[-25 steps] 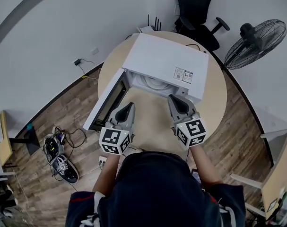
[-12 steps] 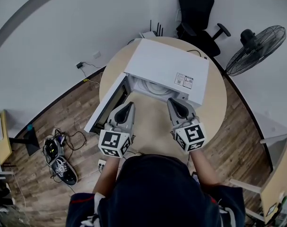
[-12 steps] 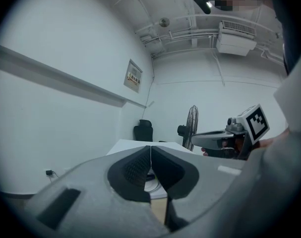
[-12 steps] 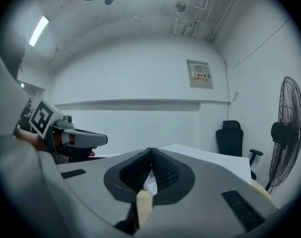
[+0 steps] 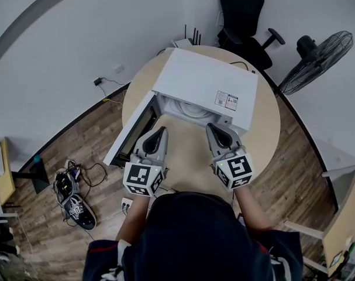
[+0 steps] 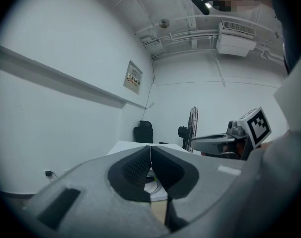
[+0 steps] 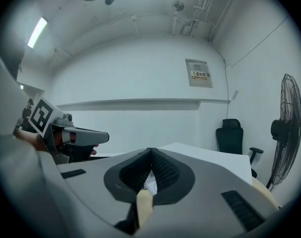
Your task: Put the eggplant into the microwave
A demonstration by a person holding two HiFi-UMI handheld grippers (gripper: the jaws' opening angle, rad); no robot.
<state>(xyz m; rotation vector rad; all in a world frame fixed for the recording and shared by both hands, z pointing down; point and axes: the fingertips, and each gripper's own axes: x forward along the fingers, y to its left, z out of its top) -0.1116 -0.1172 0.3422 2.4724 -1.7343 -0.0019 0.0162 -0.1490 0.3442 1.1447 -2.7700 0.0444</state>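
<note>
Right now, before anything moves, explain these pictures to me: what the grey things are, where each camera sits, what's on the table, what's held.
There is no robot here: a person holds a grasping tool in each hand, each carrying a patterned cube. The head view looks down from the person's head at the left tool and the right tool. The other two views come from cameras riding on each tool, looking along its jaws. On the round table stands a white microwave with its door open. Both tools are shut and hold nothing.
</note>
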